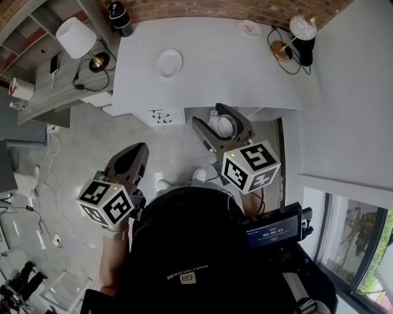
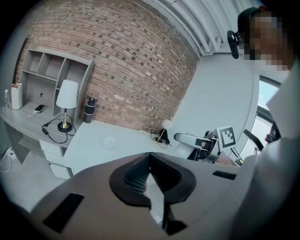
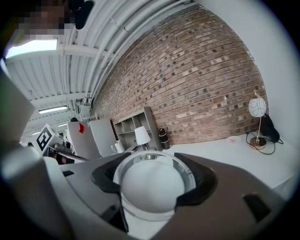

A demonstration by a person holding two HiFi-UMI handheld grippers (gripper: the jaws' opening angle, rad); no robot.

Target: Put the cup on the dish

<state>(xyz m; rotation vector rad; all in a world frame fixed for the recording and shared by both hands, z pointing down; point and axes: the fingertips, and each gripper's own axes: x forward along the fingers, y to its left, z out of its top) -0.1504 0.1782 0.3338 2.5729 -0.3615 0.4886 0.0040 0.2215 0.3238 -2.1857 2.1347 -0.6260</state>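
A white dish (image 1: 169, 62) lies on the white table (image 1: 245, 73), toward its left part, and shows small and far off in the left gripper view (image 2: 109, 143). My right gripper (image 1: 215, 119) hangs short of the table's near edge, shut on a white cup (image 1: 225, 126) seated between its jaws. In the right gripper view the cup (image 3: 152, 187) fills the gap of that gripper (image 3: 152, 159) and hides the dish. My left gripper (image 1: 138, 150) is lower and to the left, over the floor, shut with nothing in it (image 2: 150, 157).
On the table's far side stand a small pink saucer (image 1: 249, 27) and a globe lamp (image 1: 301, 27) with cables. A dark bottle (image 1: 120, 17) stands at the back left corner. A white lamp (image 1: 75, 37) is on the grey desk beside it. Drawers (image 1: 161, 115) sit under the table.
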